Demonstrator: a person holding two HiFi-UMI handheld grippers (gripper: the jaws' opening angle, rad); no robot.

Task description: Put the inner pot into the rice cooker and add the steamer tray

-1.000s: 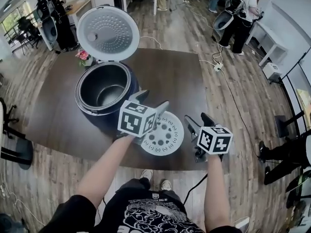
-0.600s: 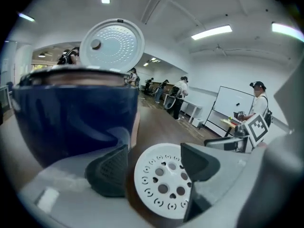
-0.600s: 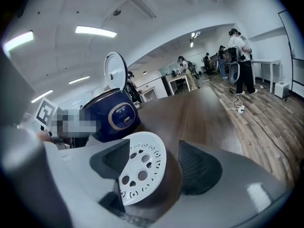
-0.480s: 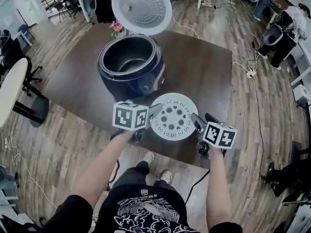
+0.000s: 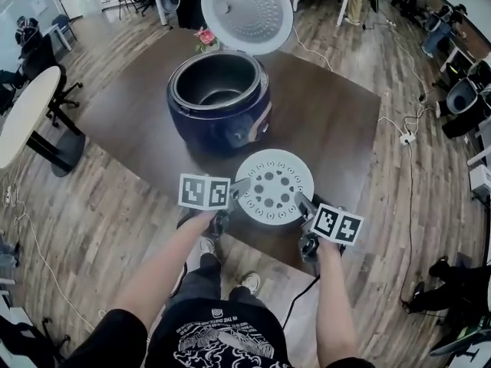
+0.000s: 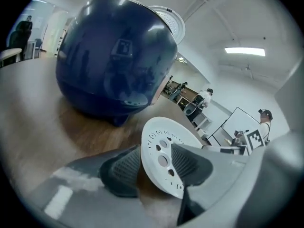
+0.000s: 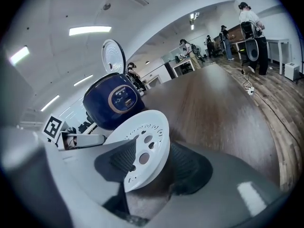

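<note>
The white perforated steamer tray [image 5: 274, 184] lies flat near the front edge of the brown table [image 5: 337, 121]. My left gripper [image 5: 239, 188] is at its left rim and my right gripper [image 5: 301, 202] at its near right rim. In the left gripper view the tray [image 6: 164, 141] sits between the pads of the left gripper [image 6: 154, 167], whose jaws have just been closing onto the rim. The right gripper [image 7: 152, 163] has likewise just closed on the tray [image 7: 142, 127]. The dark blue rice cooker [image 5: 222, 121] stands behind, with the grey inner pot [image 5: 219, 90] inside.
The cooker's lid [image 5: 247, 10] stands open at the back. A small pink flower [image 5: 204, 35] sits beside it. A round white table [image 5: 23, 117] and chairs stand at the left. Cables and a power strip [image 5: 406, 138] lie on the wooden floor at the right.
Both grippers have come down to the tray's rim, one on each side, and their jaws have narrowed around it. The tray still lies on the table.
</note>
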